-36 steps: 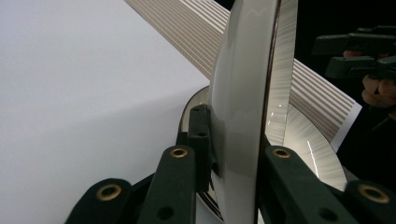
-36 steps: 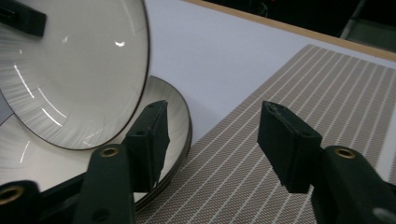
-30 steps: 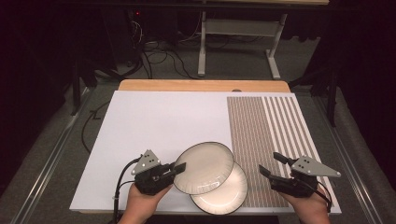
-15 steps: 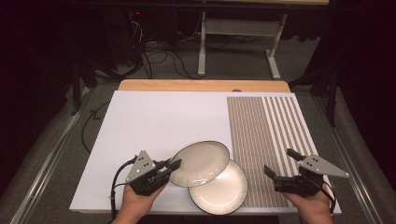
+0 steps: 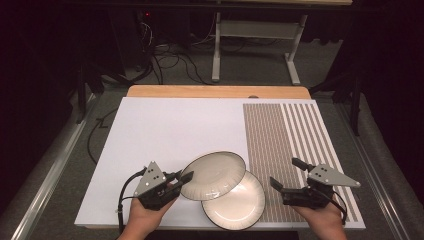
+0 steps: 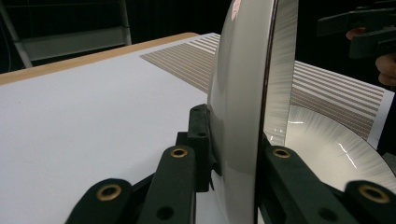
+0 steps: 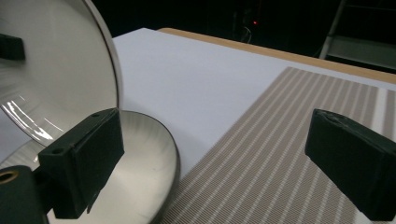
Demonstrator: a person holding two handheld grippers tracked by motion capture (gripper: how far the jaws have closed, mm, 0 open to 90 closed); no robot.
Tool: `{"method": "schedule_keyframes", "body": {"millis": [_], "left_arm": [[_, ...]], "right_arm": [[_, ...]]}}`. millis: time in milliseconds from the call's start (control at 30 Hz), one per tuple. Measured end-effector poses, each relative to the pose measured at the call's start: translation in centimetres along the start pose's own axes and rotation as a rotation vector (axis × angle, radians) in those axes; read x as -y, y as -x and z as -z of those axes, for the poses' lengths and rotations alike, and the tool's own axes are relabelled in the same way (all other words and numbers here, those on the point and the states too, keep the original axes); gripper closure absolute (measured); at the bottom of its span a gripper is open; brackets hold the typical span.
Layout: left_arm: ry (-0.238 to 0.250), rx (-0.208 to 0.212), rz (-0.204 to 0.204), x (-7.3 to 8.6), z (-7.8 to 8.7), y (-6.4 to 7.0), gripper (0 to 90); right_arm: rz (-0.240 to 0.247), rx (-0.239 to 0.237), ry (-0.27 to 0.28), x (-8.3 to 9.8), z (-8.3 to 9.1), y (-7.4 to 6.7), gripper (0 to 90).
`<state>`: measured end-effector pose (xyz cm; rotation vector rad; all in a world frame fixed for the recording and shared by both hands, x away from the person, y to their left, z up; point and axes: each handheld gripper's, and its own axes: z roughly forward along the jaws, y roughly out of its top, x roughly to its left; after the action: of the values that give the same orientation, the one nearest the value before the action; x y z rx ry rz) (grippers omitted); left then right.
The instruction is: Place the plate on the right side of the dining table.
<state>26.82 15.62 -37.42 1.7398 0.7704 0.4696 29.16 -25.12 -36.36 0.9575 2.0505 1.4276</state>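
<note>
Two shallow pale plates are sitting near the front edge of the white table (image 5: 165, 130), and both are lying bare, with nothing in them. The left gripper (image 5: 183, 178) is clamping the rim of the upper plate (image 5: 214, 174), holding it tilted with its left edge raised; its far side is overlapping the lower plate (image 5: 239, 202), though whether the two are touching there cannot be told. In the left gripper view the held plate (image 6: 243, 93) is standing almost edge-on between the black jaws, hiding much of the table behind it, and the lower plate (image 6: 336, 149) is being cut off by the frame's right edge. The right gripper (image 5: 286, 174) is hovering just right of the plates over the brown striped mat (image 5: 280, 135), its jaws having just been opening and now spread wide with nothing between them. In the right gripper view the tilted plate (image 7: 51, 79) is running out of frame at the top and left, and the lower plate (image 7: 140, 163) is partly hiding behind the near jaw. Both wrists are being cut off at the bottom of the high view.
</note>
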Motion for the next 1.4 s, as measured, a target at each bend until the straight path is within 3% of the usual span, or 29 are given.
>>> {"method": "schedule_keyframes", "body": {"millis": [100, 367, 700, 767, 800, 867, 900, 1067, 1200, 1400], "left_arm": [[-0.001, 0.000, -0.006, 0.0, 0.0, 0.0, 80.0], [-0.004, 0.001, -0.005, 0.0, 0.0, -0.1, 80.0], [-0.004, 0.001, -0.010, 0.0, 0.1, -0.1, 79.9], [-0.004, 0.002, -0.010, 0.0, 0.1, -0.1, 79.9], [-0.004, 0.003, -0.012, 0.0, 0.1, -0.1, 79.9], [-0.003, 0.002, -0.012, 0.0, 0.1, -0.1, 79.9], [-0.003, 0.002, -0.012, 0.0, 0.1, -0.1, 79.9], [0.000, 0.003, -0.011, 0.1, 0.1, -0.1, 79.9], [-0.003, 0.001, -0.007, 0.1, 0.1, -0.2, 79.9], [-0.002, 0.013, 0.027, 0.2, 0.1, -0.5, 80.3]], "right_arm": [[0.023, -0.022, -0.010, -0.3, -1.0, -1.0, 5.4], [0.030, -0.072, -0.023, -0.8, -3.1, -2.4, 7.8], [0.015, -0.126, -0.060, -1.1, -6.0, -4.2, 20.6], [0.014, -0.142, -0.068, -1.1, -6.5, -4.5, 26.7], [0.019, -0.156, -0.072, -1.1, -6.9, -4.9, 35.8], [0.014, -0.158, -0.076, -1.1, -7.1, -5.0, 39.0], [-0.003, -0.172, -0.088, -1.0, -7.6, -5.2, 50.7], [-0.029, -0.182, -0.104, -0.8, -8.2, -5.1, 60.7], [-0.072, -0.210, -0.111, -0.6, -8.4, -4.7, 76.5], [-0.117, -0.242, -0.110, -0.6, -8.4, -4.5, 81.7]]}}
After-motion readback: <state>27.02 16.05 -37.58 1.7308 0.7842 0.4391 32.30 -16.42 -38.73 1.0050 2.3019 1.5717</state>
